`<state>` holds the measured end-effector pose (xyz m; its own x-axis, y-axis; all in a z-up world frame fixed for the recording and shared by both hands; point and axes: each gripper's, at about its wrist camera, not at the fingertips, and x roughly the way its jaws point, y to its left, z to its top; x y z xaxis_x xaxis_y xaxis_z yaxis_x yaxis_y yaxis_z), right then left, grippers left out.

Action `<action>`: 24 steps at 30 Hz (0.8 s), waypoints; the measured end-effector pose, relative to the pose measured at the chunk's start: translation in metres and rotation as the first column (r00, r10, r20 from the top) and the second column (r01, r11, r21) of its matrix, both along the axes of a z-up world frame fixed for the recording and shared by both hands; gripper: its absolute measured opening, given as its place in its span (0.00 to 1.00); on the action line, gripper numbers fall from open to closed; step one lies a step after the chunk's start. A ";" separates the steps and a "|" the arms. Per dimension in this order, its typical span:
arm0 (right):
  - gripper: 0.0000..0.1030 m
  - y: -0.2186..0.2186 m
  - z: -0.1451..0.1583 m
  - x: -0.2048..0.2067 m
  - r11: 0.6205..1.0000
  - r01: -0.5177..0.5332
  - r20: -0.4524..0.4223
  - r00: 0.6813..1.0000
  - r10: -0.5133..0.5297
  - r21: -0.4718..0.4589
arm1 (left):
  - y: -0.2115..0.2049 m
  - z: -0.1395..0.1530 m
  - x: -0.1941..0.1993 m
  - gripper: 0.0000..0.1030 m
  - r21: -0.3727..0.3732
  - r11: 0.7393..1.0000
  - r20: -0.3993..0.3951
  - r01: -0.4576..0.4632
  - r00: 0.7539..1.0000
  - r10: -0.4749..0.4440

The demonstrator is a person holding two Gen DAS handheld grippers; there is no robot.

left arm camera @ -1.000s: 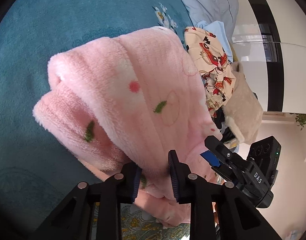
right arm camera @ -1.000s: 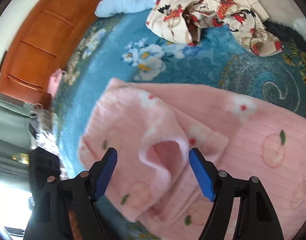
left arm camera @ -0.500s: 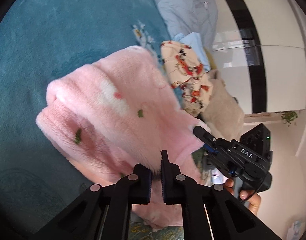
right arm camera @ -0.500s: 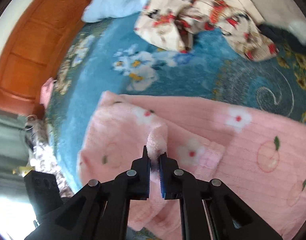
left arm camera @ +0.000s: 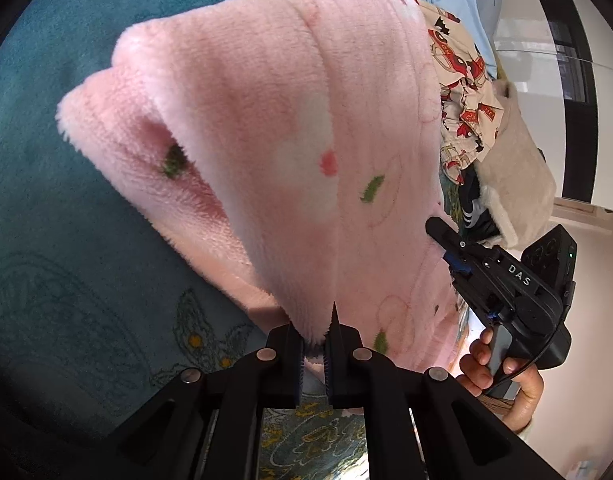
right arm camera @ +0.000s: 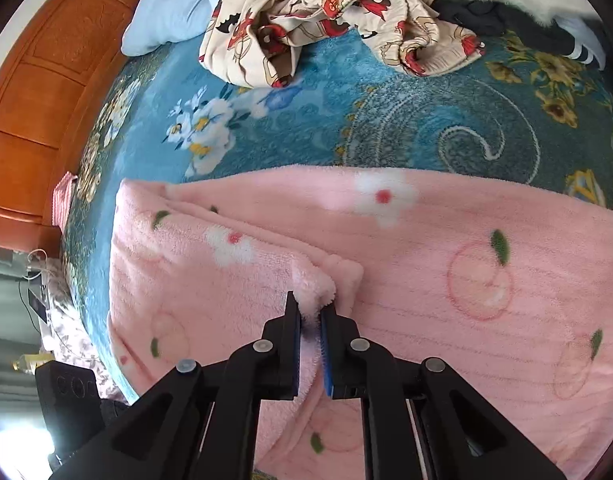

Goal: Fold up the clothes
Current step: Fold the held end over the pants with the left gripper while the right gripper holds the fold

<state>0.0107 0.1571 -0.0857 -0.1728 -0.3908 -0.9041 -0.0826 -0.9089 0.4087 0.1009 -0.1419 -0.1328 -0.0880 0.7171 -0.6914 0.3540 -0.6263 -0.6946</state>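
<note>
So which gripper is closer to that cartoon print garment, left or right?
Right, probably. The right gripper grips the pink fleece's edge nearest the cartoon print garment; the left gripper grips farther off.

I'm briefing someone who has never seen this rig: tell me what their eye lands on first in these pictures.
First comes the fluffy pink fleece garment with white flowers and green leaves, spread over the teal flower-patterned blanket, with the left gripper and right gripper each pinched shut on its edge. Beyond it lies a crumpled cream garment with red cartoon prints near the orange wooden headboard.
</note>
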 end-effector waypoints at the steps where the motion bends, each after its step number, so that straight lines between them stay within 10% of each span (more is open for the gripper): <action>1: 0.15 0.000 0.003 0.000 1.000 -0.008 -0.008 1.000 0.007 -0.003 | -0.002 -0.003 0.000 0.10 0.020 1.000 0.012 -0.012 1.000 0.012; 4: 0.55 0.004 0.009 0.003 0.999 -0.025 -0.043 0.999 0.024 -0.034 | -0.007 -0.009 0.002 0.10 0.053 0.998 0.031 -0.036 0.999 0.035; 6: 0.58 0.010 0.005 0.010 0.997 -0.023 -0.045 0.999 0.020 -0.073 | -0.007 -0.009 0.002 0.10 0.054 0.998 0.030 -0.035 0.999 0.033; 17: 0.56 0.009 -0.030 0.010 0.972 0.121 -0.014 0.992 -0.126 -0.202 | -0.009 -0.012 0.006 0.09 0.075 0.996 0.025 -0.048 0.999 0.046; 19: 0.28 0.004 -0.026 0.010 0.973 0.142 -0.016 0.989 -0.148 -0.183 | -0.011 -0.010 0.006 0.10 0.091 0.994 0.003 -0.059 0.998 0.059; 24: 0.17 -0.001 0.008 0.005 0.952 0.098 -0.070 0.990 -0.124 -0.289 | -0.024 0.015 0.013 0.45 0.220 0.969 -0.128 -0.113 0.981 0.144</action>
<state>0.0156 0.1559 -0.0777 -0.3022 -0.6033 -0.7381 -0.1294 -0.7412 0.6587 0.1135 -0.1657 -0.1176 -0.2752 0.8215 -0.4994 0.3099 -0.4159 -0.8550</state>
